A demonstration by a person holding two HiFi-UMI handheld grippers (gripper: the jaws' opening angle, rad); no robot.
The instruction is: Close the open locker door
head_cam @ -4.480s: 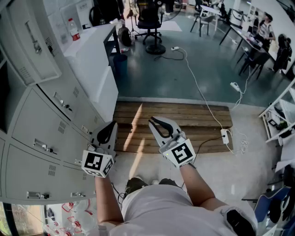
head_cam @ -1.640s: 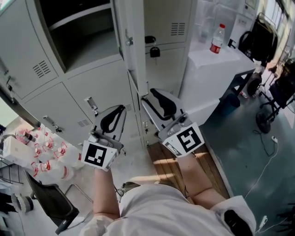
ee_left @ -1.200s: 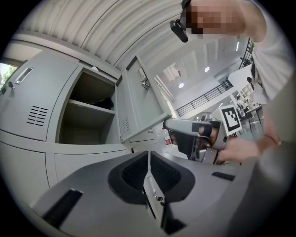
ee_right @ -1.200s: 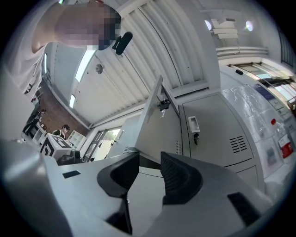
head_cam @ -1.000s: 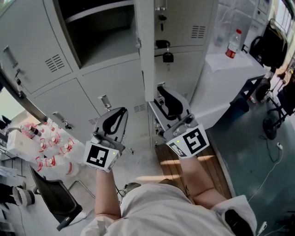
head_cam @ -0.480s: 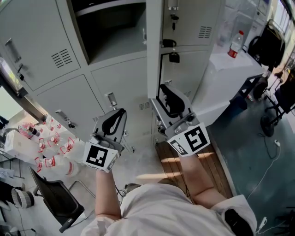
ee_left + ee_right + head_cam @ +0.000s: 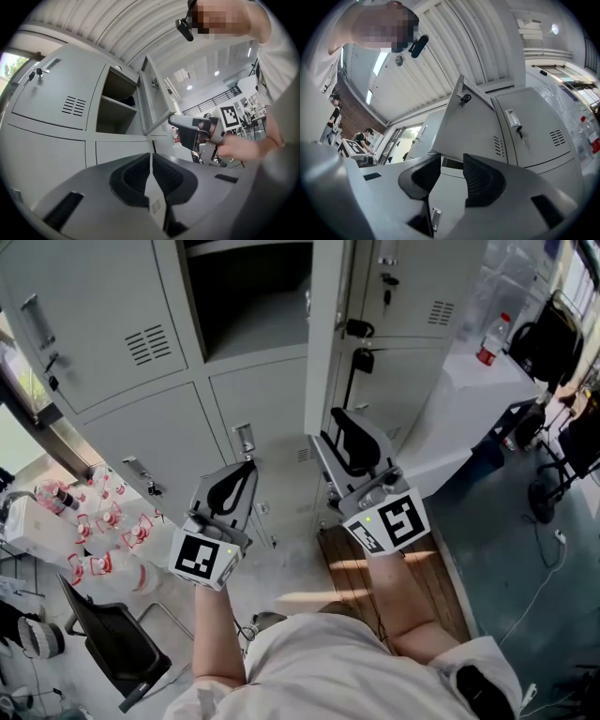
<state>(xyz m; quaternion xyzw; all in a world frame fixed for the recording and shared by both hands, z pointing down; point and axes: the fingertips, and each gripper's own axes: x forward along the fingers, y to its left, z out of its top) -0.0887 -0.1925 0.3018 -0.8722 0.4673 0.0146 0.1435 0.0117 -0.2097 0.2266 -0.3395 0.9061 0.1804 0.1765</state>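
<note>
Jaws of the left gripper [image 7: 151,157] are pressed together with nothing between them, while those of the right gripper [image 7: 452,161] stand apart around empty air. Seen from the head view, the locker door [image 7: 323,343] stands swung out from the locker bank [image 7: 141,427], nearly edge-on, hinged at the right edge of its open compartment [image 7: 253,296], which sits in the top row in view. The right gripper [image 7: 328,432] is raised just under the door's lower edge; whether it touches the door cannot be told. In the right gripper view the door [image 7: 473,126] fills the space beyond the parted jaws. The left gripper [image 7: 242,474] hangs lower and to the left, in front of a closed compartment, apart from the door. A padlock [image 7: 361,360] hangs on the closed locker just right of the door.
</note>
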